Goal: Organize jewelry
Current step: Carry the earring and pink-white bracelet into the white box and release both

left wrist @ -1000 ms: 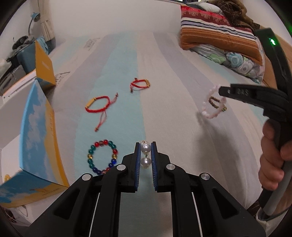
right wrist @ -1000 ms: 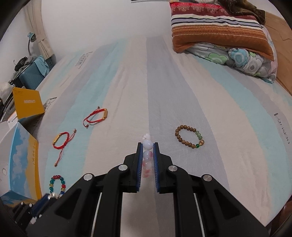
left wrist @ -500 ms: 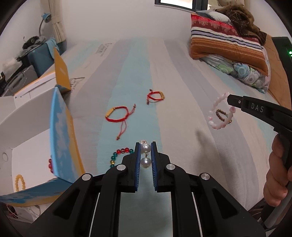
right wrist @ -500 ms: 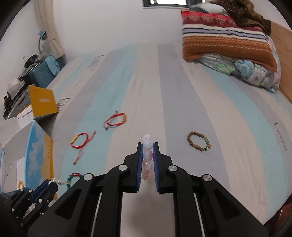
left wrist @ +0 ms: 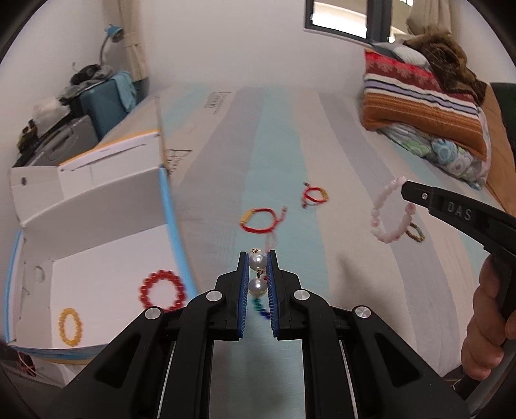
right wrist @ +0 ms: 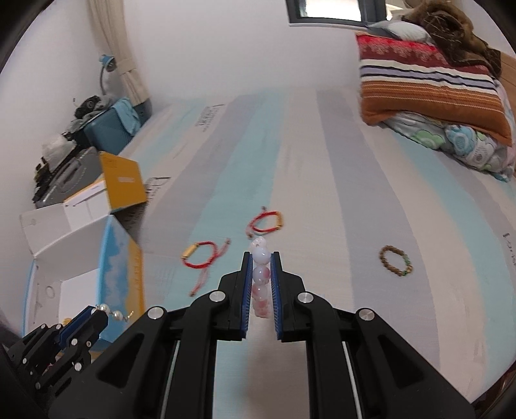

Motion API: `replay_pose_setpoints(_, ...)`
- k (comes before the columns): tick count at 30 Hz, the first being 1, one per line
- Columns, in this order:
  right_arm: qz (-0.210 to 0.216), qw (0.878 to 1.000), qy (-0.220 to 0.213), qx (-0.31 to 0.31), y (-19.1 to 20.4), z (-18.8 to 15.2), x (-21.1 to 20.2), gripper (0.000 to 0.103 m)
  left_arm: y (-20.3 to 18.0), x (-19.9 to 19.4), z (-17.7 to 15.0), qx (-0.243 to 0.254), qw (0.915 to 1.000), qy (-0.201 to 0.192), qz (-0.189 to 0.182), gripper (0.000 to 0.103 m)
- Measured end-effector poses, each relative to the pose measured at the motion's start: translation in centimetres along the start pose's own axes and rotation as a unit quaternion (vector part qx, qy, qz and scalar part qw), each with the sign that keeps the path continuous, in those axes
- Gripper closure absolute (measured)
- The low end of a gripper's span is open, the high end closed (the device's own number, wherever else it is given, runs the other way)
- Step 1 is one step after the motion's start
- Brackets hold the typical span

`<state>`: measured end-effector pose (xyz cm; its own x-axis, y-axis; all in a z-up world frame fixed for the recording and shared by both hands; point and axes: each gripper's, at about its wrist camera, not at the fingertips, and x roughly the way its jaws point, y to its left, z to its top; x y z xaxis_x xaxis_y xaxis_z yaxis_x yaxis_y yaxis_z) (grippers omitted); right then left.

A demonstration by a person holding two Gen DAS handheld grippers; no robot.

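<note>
Both claws loaded above the bed (left wrist: 338, 135).
Left claw (left wrist: 258, 267) clamps the pearl bracelet (left wrist: 257, 261); right claw (right wrist: 260, 269) clamps the pink bead bracelet (right wrist: 260, 274).

Ahead of me I see a striped bed sheet (right wrist: 306, 154) against a white wall (right wrist: 209, 48), a dark-framed window (right wrist: 325, 13), folded blankets (right wrist: 429, 87) and a blue lamp (right wrist: 108, 63).

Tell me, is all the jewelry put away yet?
Not yet. Two bracelets, red and yellow, lie in the white box. The left gripper holds pearls; the right gripper holds a pink bracelet. Several bracelets wait on the bed.
</note>
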<state>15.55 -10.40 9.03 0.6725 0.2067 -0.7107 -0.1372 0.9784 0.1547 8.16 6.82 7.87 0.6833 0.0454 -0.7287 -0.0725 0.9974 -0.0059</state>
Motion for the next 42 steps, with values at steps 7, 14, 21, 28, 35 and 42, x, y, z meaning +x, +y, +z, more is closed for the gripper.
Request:
replay_pose_setpoints(7,0.02,0.999,-0.02,-0.037,4.6,0.5,-1.3,0.092,4.7,-1.7,0.0,-0.027,0.9993,-0.009,0.025,0.092)
replay_pose_setpoints(14,0.048,0.997,-0.026,-0.055,8.6,0.4,-1.7,0.092,8.8,-2.1,-0.4,-0.049,0.9976,-0.008,0.047,0.092)
replay_pose_setpoints(21,0.096,0.992,-0.037,-0.071,13.6,0.3,-2.0,0.092,13.3,-3.4,-1.3,-0.071,0.9946,-0.01,0.075,0.092)
replay_pose_setpoints(28,0.138,0.984,-0.027,-0.11,19.9,-1.3,-0.8,0.093,18.7,-4.5,-2.4,-0.103,0.9879,-0.004,0.116,0.092)
replay_pose_setpoints(35,0.139,0.979,0.028,-0.145,23.7,-4.0,3.0,0.093,22.9,-3.3,-4.0,-0.138,0.9796,0.026,0.144,0.092)
replay_pose_setpoints(42,0.132,0.976,0.091,-0.15,24.5,-6.3,7.1,0.092,24.3,-0.5,-5.7,-0.151,0.9761,0.062,0.143,0.092)
